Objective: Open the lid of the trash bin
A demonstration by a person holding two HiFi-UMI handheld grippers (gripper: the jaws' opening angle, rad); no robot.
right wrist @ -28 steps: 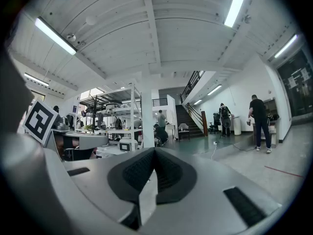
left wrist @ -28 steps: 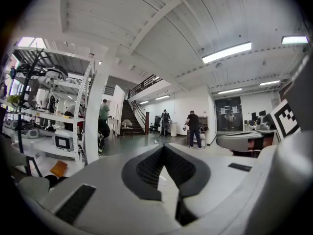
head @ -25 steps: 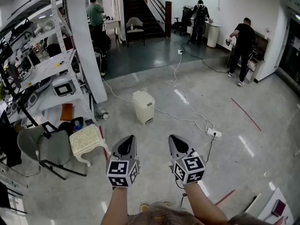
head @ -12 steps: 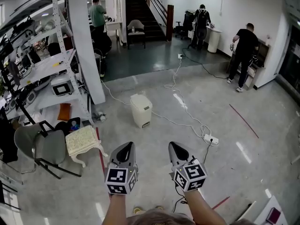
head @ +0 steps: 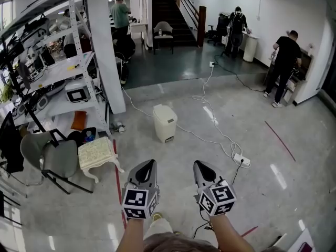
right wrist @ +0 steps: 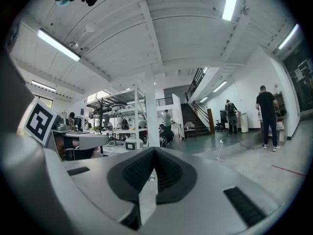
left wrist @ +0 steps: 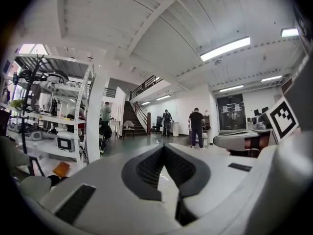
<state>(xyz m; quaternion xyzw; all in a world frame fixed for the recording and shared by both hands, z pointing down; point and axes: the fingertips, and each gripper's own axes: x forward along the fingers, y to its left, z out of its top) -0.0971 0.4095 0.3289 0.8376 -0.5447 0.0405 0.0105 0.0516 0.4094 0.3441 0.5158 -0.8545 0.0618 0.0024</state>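
The cream trash bin (head: 165,122) stands on the grey floor in the middle of the head view, with its lid down. Both grippers are held side by side low in that view, well short of the bin and pointing toward it. My left gripper (head: 148,165) is shut with nothing in it, and its jaws meet at the tip in the left gripper view (left wrist: 164,146). My right gripper (head: 199,165) is also shut and empty, with its tip closed in the right gripper view (right wrist: 154,149). The bin does not show in either gripper view.
A white pillar (head: 107,51) and a metal shelving rack (head: 58,72) stand left of the bin. A grey chair (head: 50,159) and a cream stool (head: 97,154) sit at the near left. A white cable runs to a power strip (head: 241,160) on the right. Several people stand at the back.
The head view has shifted, so the bin and the pillar now sit slightly further right. Both grippers have dropped a little in the frame and stayed shut.
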